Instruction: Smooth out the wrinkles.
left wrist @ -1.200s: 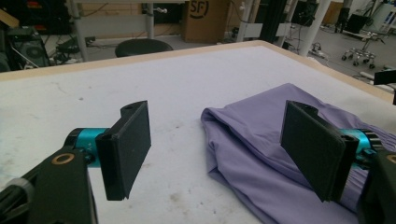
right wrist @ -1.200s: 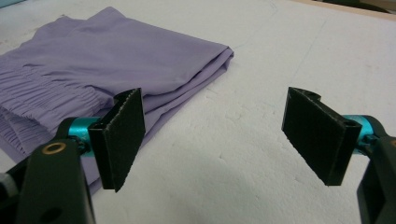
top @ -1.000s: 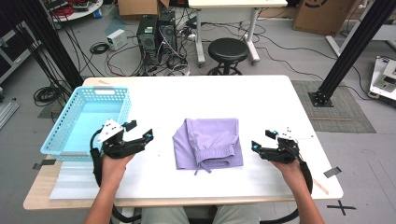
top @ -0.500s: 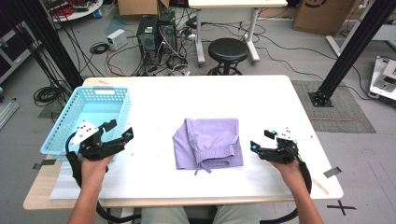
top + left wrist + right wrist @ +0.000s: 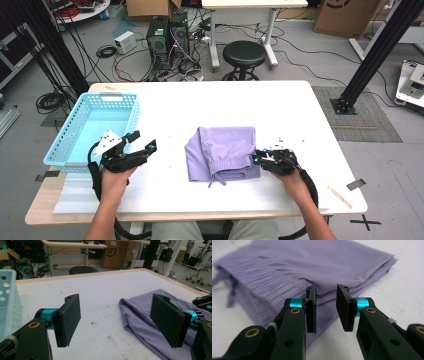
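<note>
While the folded purple shorts (image 5: 222, 152) lie near the front edge of the table (image 5: 300, 115), about midway along it, nothing has been lifted: the blue basket (image 5: 92, 125) at the left edge stands empty, so the picking up and whatever follows is probably all left. From above, the right gripper (image 5: 256, 159) sits at the right edge of the shorts; the left gripper (image 5: 142, 142) waits between basket and shorts.

Seen from the left gripper, its jaws stand wide apart over bare table.

Seen from the right gripper (image 5: 325, 307), the jaws have just been closing, a gap remains, and no cloth is pinched. Gathered waistband and drawstring face left.
</note>
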